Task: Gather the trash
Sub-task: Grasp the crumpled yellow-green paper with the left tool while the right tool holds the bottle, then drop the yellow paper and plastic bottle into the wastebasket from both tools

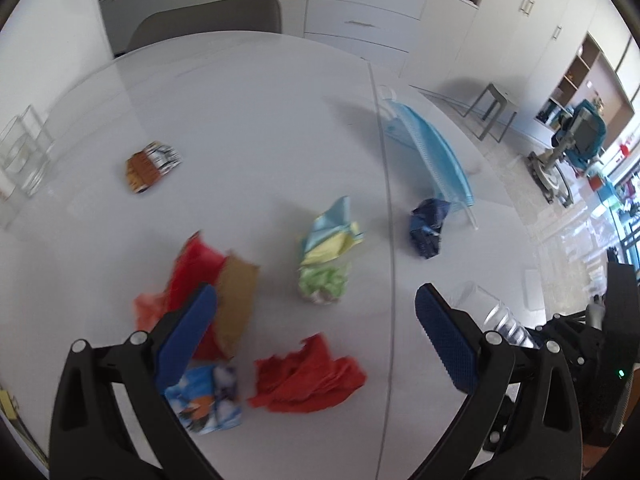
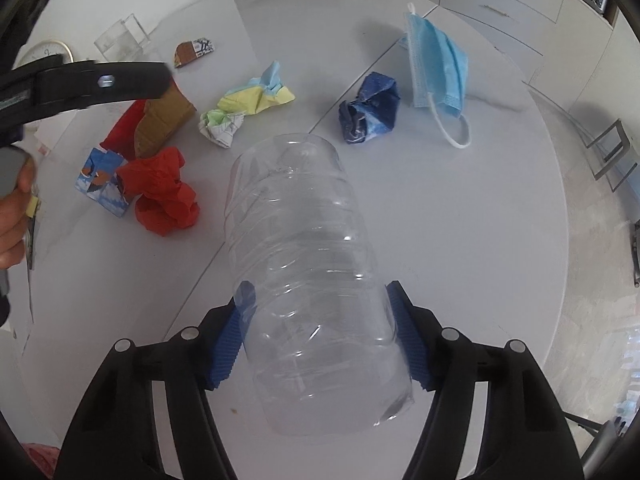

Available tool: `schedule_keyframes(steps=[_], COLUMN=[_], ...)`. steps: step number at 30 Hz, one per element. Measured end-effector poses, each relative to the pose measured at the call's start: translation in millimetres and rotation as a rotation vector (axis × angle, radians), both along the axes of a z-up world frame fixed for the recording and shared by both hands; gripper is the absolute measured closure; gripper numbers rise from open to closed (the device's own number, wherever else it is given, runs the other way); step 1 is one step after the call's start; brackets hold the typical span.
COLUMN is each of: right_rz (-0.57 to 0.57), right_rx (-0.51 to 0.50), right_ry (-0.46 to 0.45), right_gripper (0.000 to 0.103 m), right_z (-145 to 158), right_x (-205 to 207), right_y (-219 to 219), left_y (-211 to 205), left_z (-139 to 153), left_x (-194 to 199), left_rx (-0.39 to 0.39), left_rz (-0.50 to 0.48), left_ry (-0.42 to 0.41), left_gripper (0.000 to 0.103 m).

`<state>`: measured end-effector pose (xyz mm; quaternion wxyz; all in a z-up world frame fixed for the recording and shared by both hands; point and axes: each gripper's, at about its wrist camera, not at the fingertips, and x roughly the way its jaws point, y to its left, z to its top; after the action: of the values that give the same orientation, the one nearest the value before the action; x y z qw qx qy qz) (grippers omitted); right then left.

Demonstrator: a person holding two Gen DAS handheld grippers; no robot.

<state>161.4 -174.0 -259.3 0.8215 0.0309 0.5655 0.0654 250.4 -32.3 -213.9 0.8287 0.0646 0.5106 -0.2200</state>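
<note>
The right gripper (image 2: 320, 332) had its blue ribbed pads pressed against both sides of a clear, ribbed plastic bottle (image 2: 308, 260), pinching it near one end. The bottle was transparent and empty-looking, with ring-shaped ridges along its body; it pointed away from the camera toward twelve o'clock, above the round white table (image 2: 460, 208). Whether it touched the tabletop could not be told.

The left gripper (image 1: 316, 320) hovered over the litter with its blue fingers spread wide and nothing between the pads. In the right wrist view its black arm crossed the frame at ten o'clock, with the person's hand (image 2: 10, 216) at nine o'clock.

Trash lay scattered on the table. From the bottle in the right wrist view, a crumpled red tissue paper (image 2: 160, 192) sat at nine o'clock, touching a blue-and-white printed carton (image 2: 102, 184). A brown cardboard piece (image 2: 160, 124) lay over a red wrapper (image 2: 124, 124) at ten o'clock. A crumpled wad of yellow, green and pale blue paper (image 2: 248, 100) lay at eleven o'clock, and a small brown-and-white snack wrapper (image 2: 194, 52) farther beyond it. A crumpled dark blue foil wrapper (image 2: 370, 108) rested at one o'clock, near a light blue surgical mask (image 2: 438, 68) with white ear loops. Clear glass containers (image 2: 120, 38) stood near the far left rim.
</note>
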Motion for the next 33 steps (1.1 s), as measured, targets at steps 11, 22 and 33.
schedule_keyframes(steps=[11, 22, 33], right_rz=[-0.094, -0.159, -0.183], right_rx=[0.044, 0.089, 0.098], right_ry=[-0.043, -0.045, -0.070], right_gripper=[0.035, 0.035, 0.035], right_z=[21.4, 13.0, 18.0], right_x=[-23.8, -31.2, -37.7], right_y=[-45.3, -67.5, -73.2], left_y=[-57.6, -65.6, -64.7], left_z=[-32.4, -58.6, -50.6], left_x=[40.4, 52.6, 47.1], left_rx=[0.009, 0.111, 0.110], left_rz=[-0.131, -0.240, -0.226], left_ry=[0.034, 0.067, 0.035], left_gripper=[0.021, 0.062, 0.077])
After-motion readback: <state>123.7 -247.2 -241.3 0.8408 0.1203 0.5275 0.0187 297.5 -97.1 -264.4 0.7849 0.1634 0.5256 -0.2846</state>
